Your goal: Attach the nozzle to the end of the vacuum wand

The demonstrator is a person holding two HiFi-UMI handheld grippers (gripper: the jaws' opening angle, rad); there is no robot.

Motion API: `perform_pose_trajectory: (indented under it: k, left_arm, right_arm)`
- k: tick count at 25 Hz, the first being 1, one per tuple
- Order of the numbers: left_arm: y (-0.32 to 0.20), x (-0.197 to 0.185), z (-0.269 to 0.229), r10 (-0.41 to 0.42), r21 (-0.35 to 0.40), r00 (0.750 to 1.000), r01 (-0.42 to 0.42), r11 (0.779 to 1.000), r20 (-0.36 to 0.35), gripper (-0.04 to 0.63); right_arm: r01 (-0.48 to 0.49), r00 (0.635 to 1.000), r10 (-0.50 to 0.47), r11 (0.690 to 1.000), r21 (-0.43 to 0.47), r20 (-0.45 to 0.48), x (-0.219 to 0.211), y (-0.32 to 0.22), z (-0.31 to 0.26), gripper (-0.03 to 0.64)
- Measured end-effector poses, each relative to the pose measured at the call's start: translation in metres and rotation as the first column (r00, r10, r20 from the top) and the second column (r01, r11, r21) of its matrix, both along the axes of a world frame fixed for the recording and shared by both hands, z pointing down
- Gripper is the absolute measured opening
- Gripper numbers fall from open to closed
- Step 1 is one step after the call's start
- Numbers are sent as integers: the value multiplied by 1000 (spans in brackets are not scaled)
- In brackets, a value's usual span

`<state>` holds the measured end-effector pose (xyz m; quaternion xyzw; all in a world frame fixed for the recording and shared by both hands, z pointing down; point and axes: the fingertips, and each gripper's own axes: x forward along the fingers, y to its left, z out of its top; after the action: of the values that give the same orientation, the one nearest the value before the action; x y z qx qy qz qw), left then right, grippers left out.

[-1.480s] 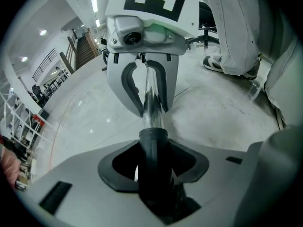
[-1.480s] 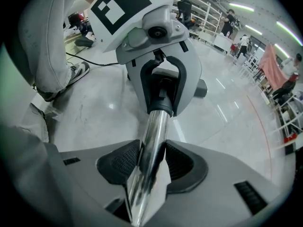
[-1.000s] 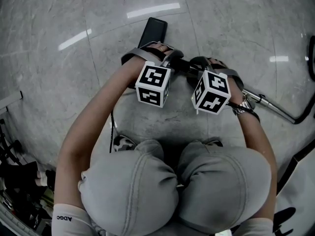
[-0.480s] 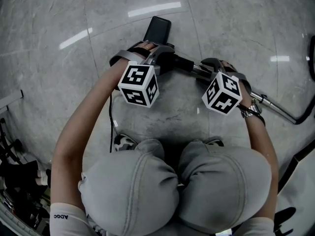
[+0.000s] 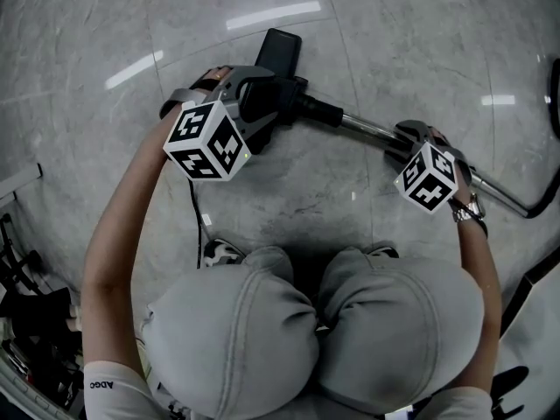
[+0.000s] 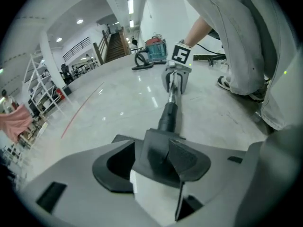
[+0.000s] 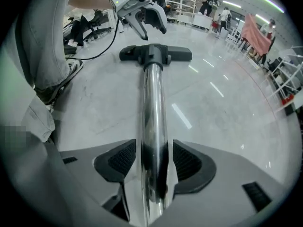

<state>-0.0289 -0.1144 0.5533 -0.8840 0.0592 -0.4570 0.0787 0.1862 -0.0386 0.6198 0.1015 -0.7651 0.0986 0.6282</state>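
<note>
Chrome wand [image 7: 152,103] sits loose in your right hand-held gripper [image 7: 155,163], jaws just opened; left hand-held gripper [image 6: 151,163] gapes over the nozzle [image 7: 156,54]

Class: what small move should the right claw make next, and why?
Probably lift the right claw clear of the wand. The nozzle already looks seated on its end, and the claw's jaws have just been opening, pads standing off the wand.

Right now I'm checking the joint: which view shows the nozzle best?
Right gripper view: the whole nozzle shows at the end of the wand. The head view shows it partly behind the left gripper. The left gripper view shows only its neck, close up.
</note>
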Motion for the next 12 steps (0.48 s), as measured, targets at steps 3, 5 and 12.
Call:
perform_pose_trajectory:
  k: [3,5,12]
  left_arm:
    - [-29,-38,7,-115,51,989,111,993,91,198]
    - [-43,-57,9,-159,96,980,148,984,121,48]
    - [-34,-86,58,-53,104,938,19,994,343,18]
  right_arm:
    - [-11,999,10,1000,-14,-31,17,7,3,219]
    - [-13,999,13,1000,-24,-33,20,9,4,219]
    - [1,999,-3,998,-57,-34,20,8,4,176]
